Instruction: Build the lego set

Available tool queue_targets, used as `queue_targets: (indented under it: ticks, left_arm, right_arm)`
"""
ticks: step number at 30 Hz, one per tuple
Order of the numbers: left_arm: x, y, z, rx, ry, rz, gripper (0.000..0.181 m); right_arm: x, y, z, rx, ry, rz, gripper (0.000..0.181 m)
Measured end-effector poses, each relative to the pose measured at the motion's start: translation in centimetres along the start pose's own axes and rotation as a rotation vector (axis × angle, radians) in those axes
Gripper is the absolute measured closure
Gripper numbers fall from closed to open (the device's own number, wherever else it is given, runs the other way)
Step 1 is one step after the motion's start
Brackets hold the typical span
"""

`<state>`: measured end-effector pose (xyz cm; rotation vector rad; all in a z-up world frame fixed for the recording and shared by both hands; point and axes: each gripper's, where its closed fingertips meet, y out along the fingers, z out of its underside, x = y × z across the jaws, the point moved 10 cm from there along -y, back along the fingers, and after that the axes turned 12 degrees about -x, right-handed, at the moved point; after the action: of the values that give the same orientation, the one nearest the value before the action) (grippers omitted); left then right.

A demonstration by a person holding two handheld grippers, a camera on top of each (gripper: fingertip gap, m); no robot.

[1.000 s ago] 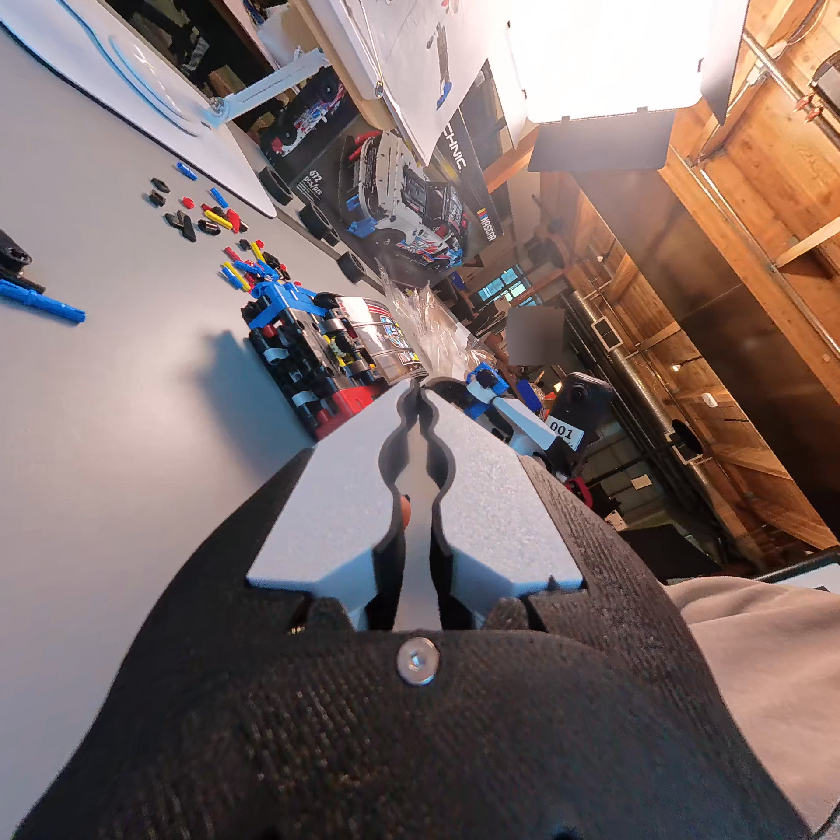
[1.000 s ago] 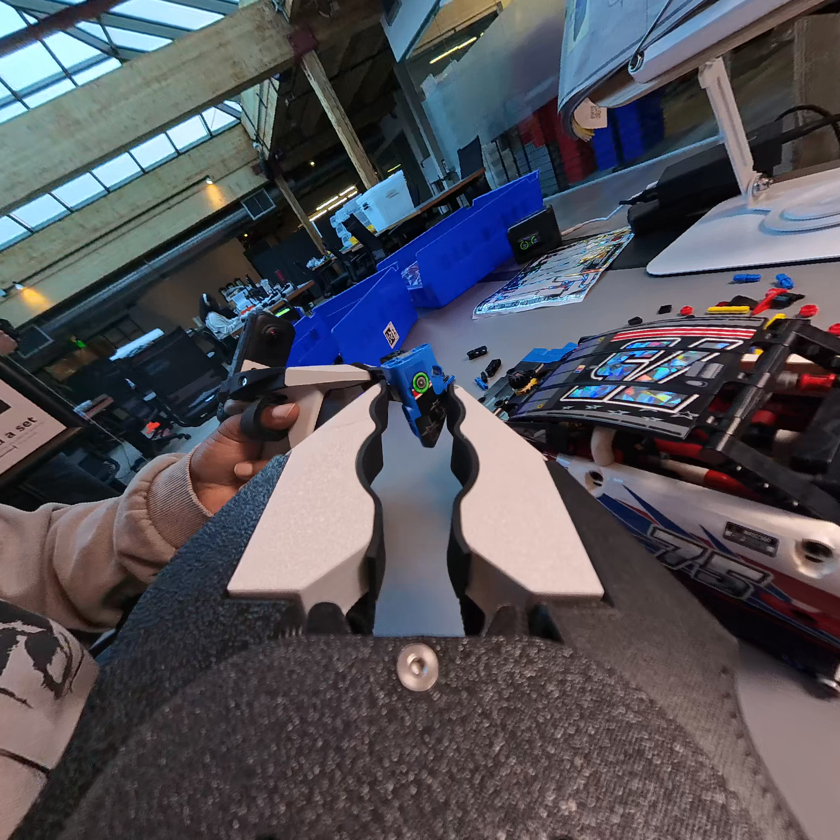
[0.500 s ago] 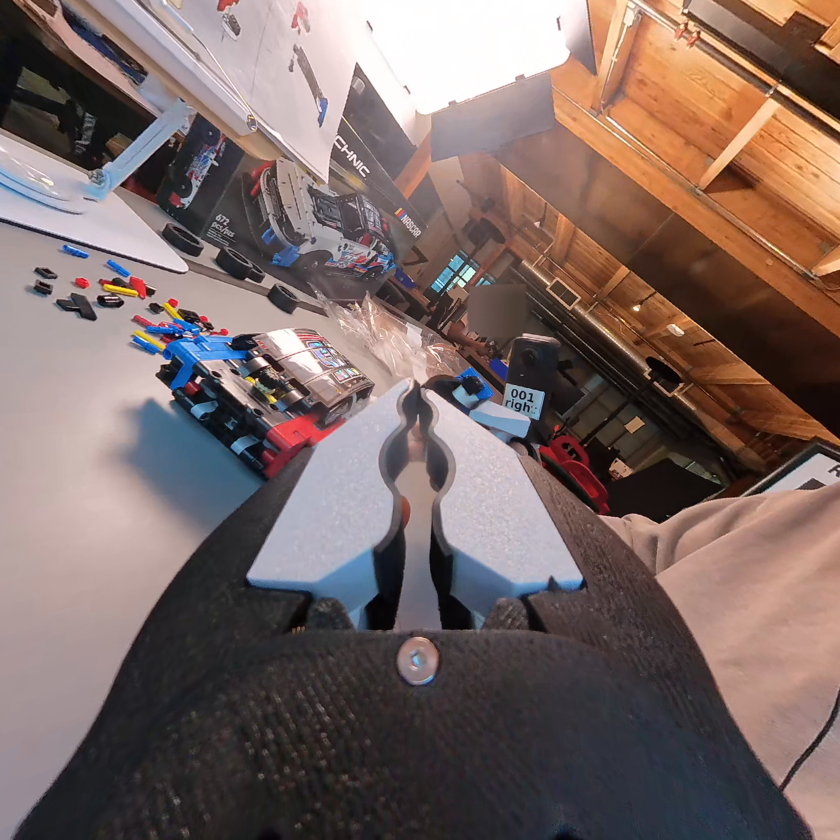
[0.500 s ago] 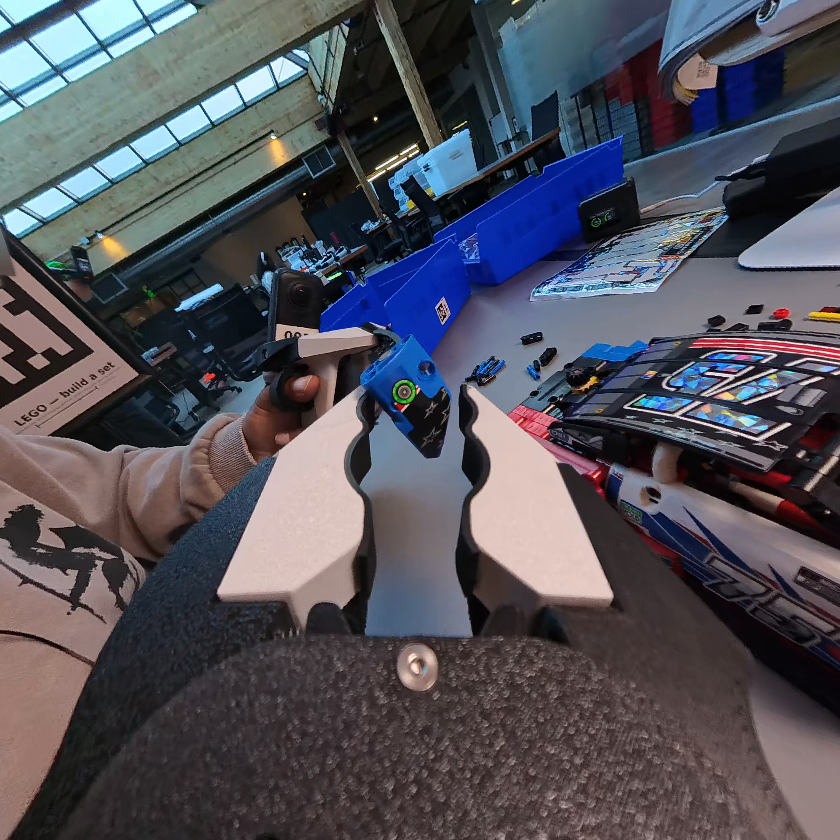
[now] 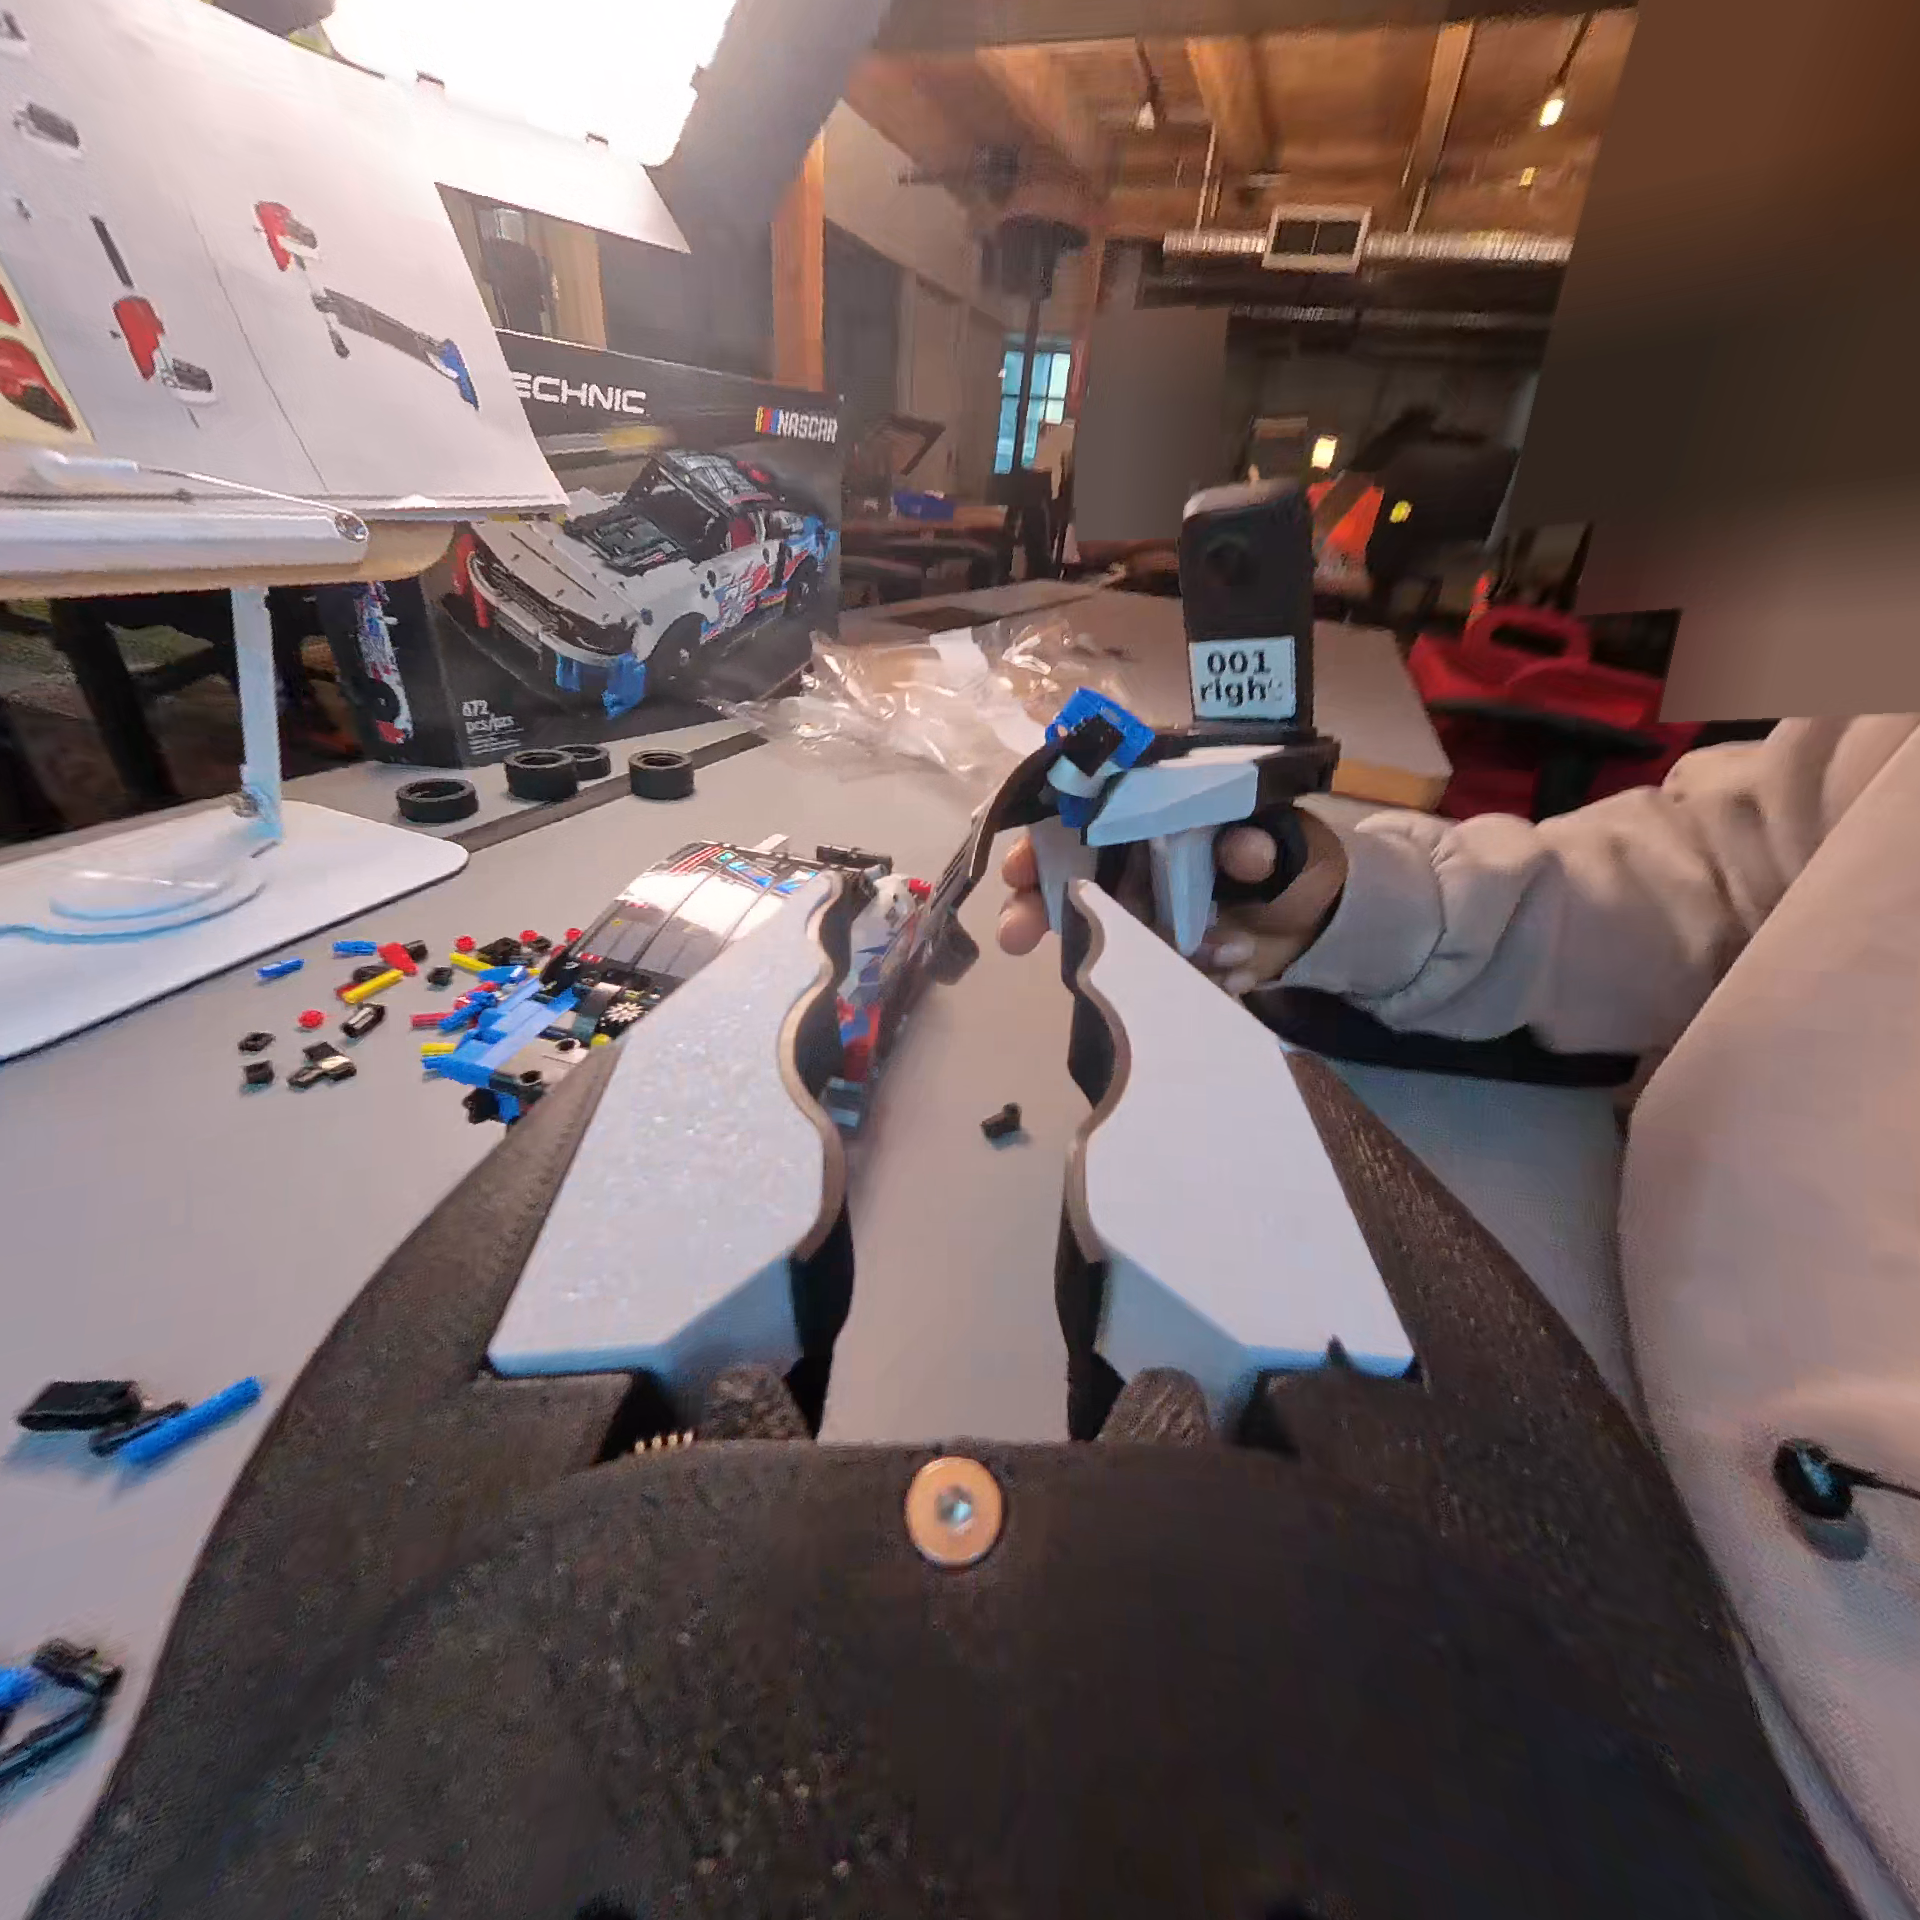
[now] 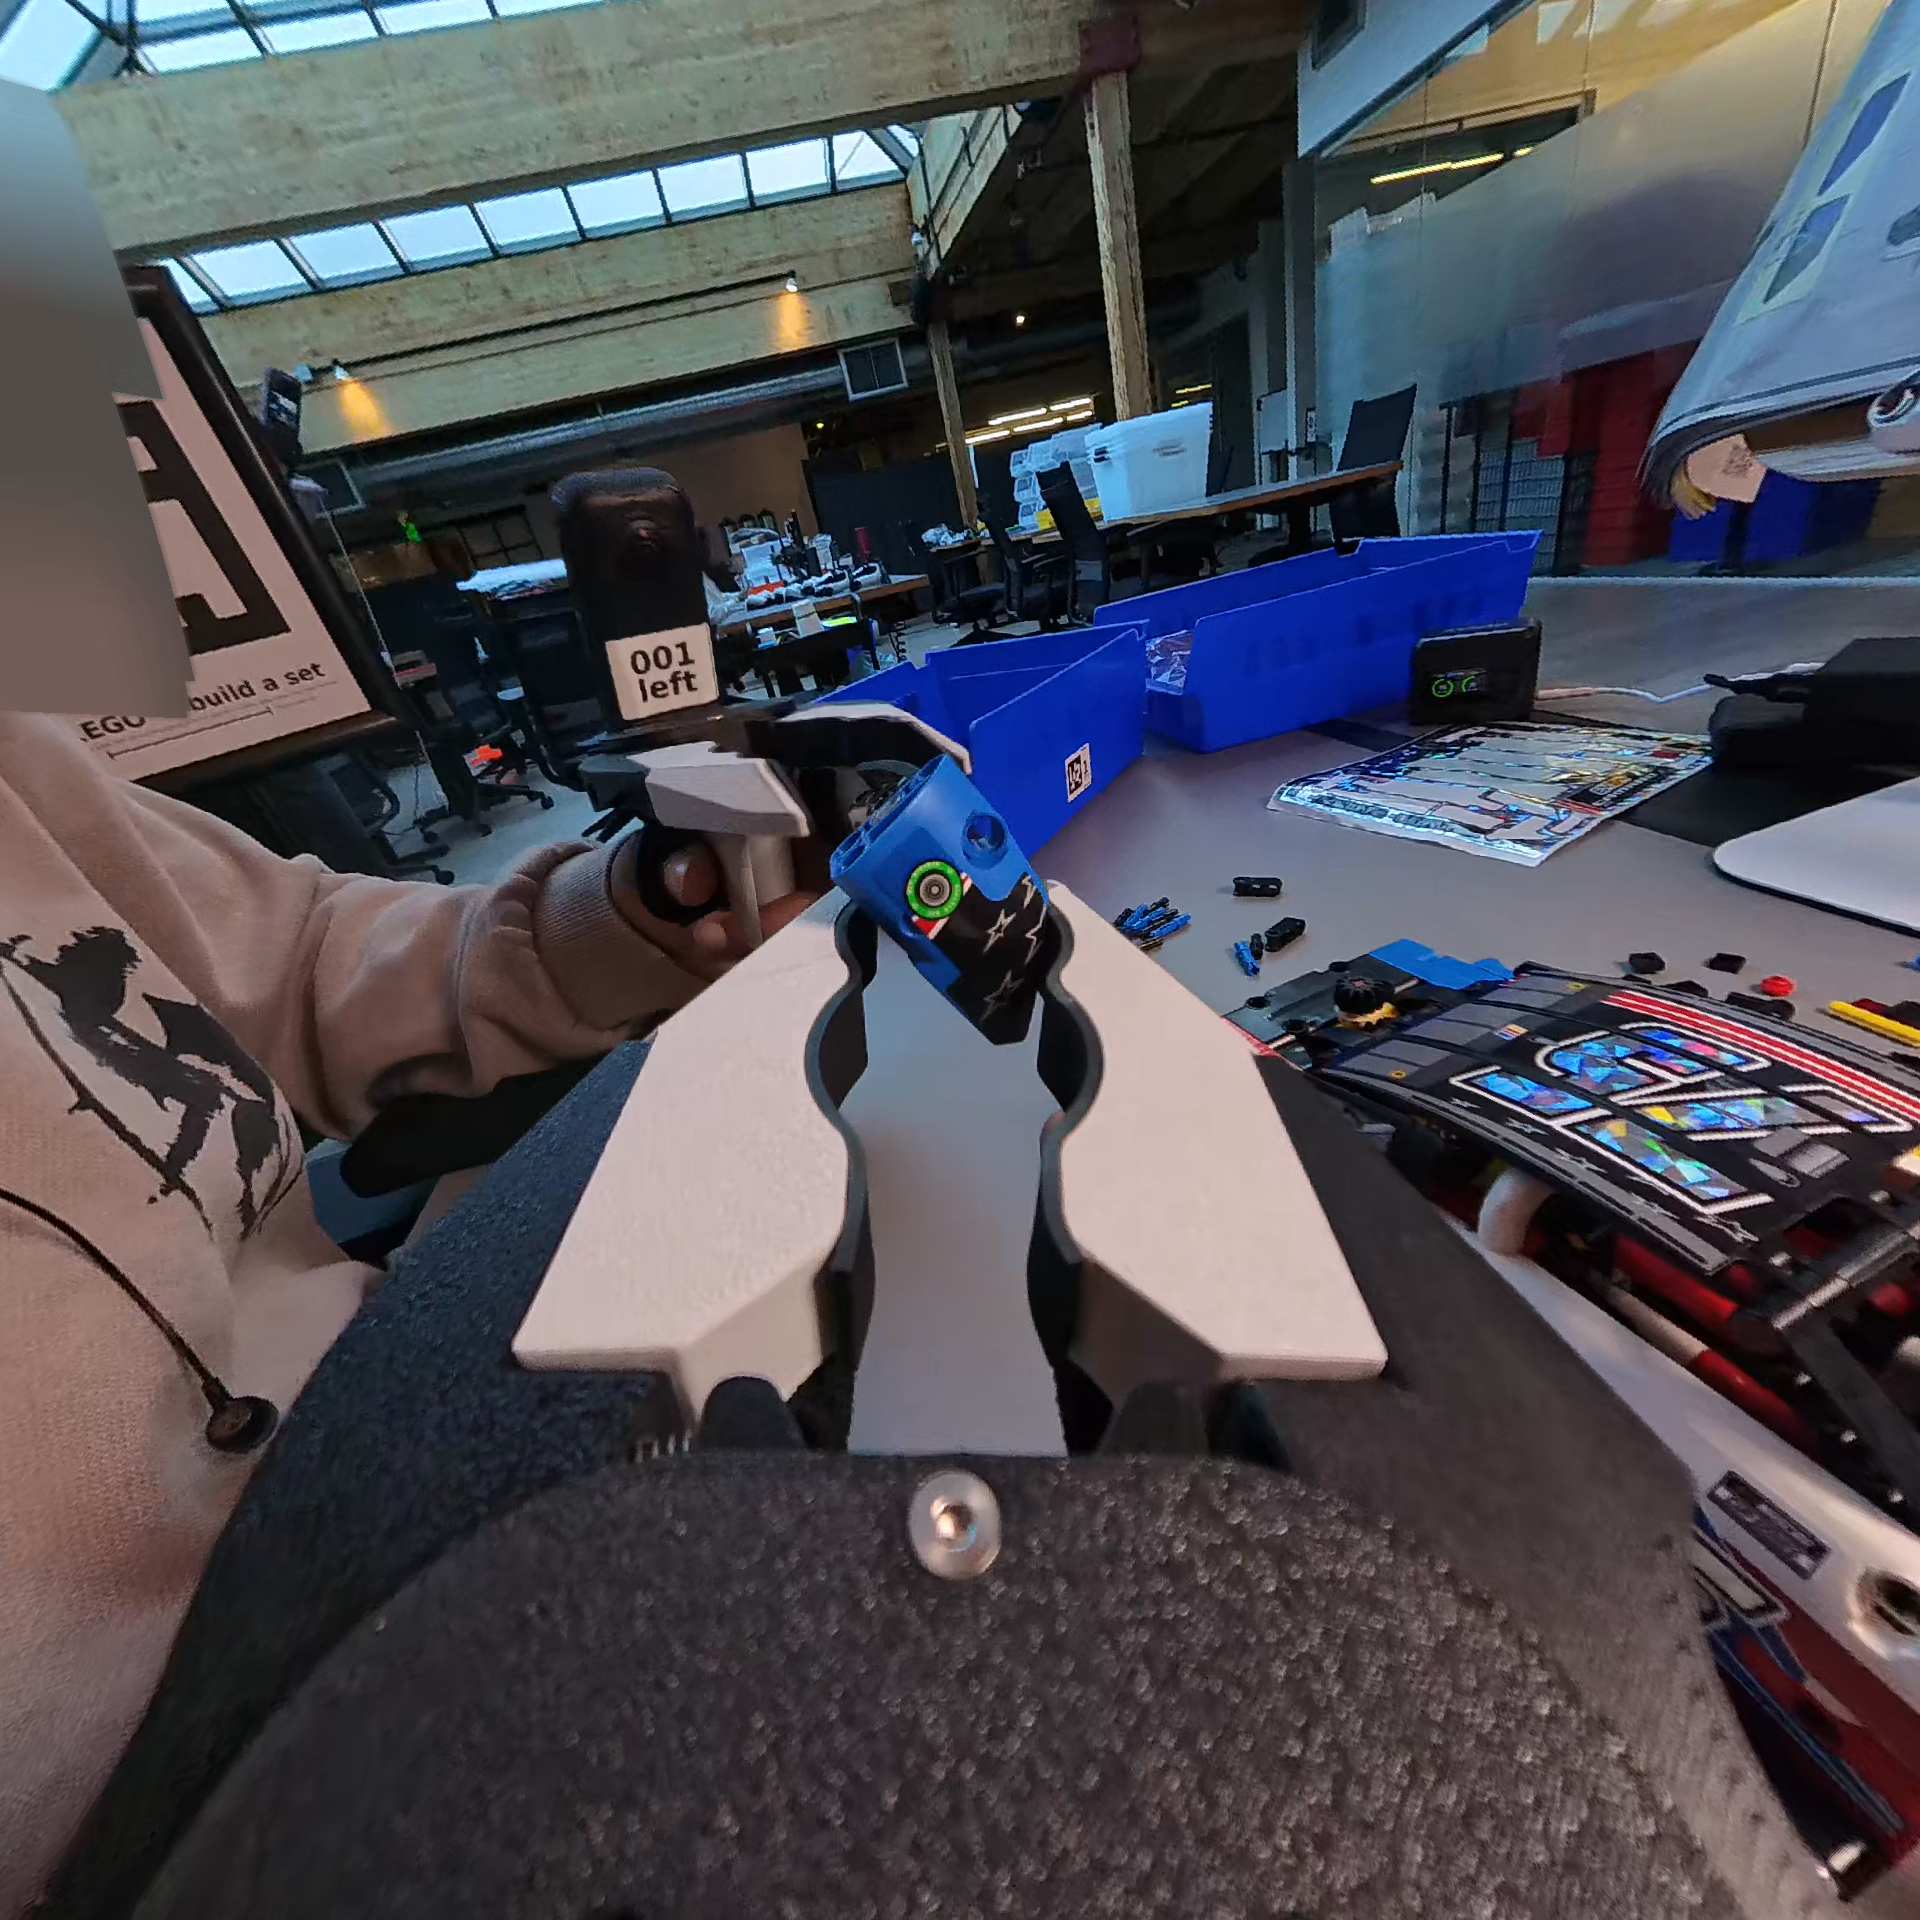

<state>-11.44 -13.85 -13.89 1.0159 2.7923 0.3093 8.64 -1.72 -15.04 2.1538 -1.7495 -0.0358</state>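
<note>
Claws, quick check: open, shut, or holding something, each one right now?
Left claw: open, nothing between its fingers.
Right claw: shut on the blue panel piece, pinched at the fingertips, above the table.

The car model (image 6: 1662, 1195) runs off the right edge; scattered small pieces (image 5: 395, 997) stay too small to identify

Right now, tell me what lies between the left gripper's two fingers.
Left wrist view: one small black piece lies on the grey table between the left gripper's open fingers.
</note>
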Motion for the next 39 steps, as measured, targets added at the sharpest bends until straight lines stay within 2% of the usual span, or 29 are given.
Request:
queue_targets:
  ticks: [3,7,11,14,19,24,28,34,39]
  left_arm:
    - [-1.1,1.1,0.5,0.089,0.149,0.013,0.141]
    - [-2.0,1.9,1.3,0.164,0.363,-0.016,0.178]
    - [-2.4,1.4,1.4,0.129,0.443,-0.012,0.18]
    - [-2.7,1.1,1.5,0.125,0.543,-0.033,0.181]
    - [-2.7,1.0,1.8,0.155,0.591,-0.027,0.181]
    - [-2.6,1.2,2.6,0.194,0.542,0.002,0.181]
    - [-2.2,1.4,3.0,0.199,0.404,-0.008,0.181]
    - [-0.8,1.5,3.9,0.241,0.069,-0.04,0.181]
    - [-0.1,1.7,4.7,0.3,0.025,-0.079,0.178]
  right_arm:
    - [0.3,0.2,0.4,0.029,-0.01,-0.031,0.155]
    - [1.2,0.6,1.1,0.073,-0.077,-0.062,0.155]
    - [1.3,0.6,0.9,0.092,-0.14,-0.058,0.15]
    - [1.5,0.4,0.6,0.129,-0.249,-0.068,0.14]
    - [1.6,-0.3,-0.4,0.145,-0.465,-0.05,0.136]
    - [1.8,-0.3,-0.8,0.169,-0.565,-0.07,0.136]
    - [1.5,-0.2,0.0,0.185,-0.562,-0.041,0.159]
    - [0.4,0.3,0.6,0.251,-0.39,0.044,0.159]
    - [-0.4,0.7,1.2,0.315,-0.238,0.137,0.159]
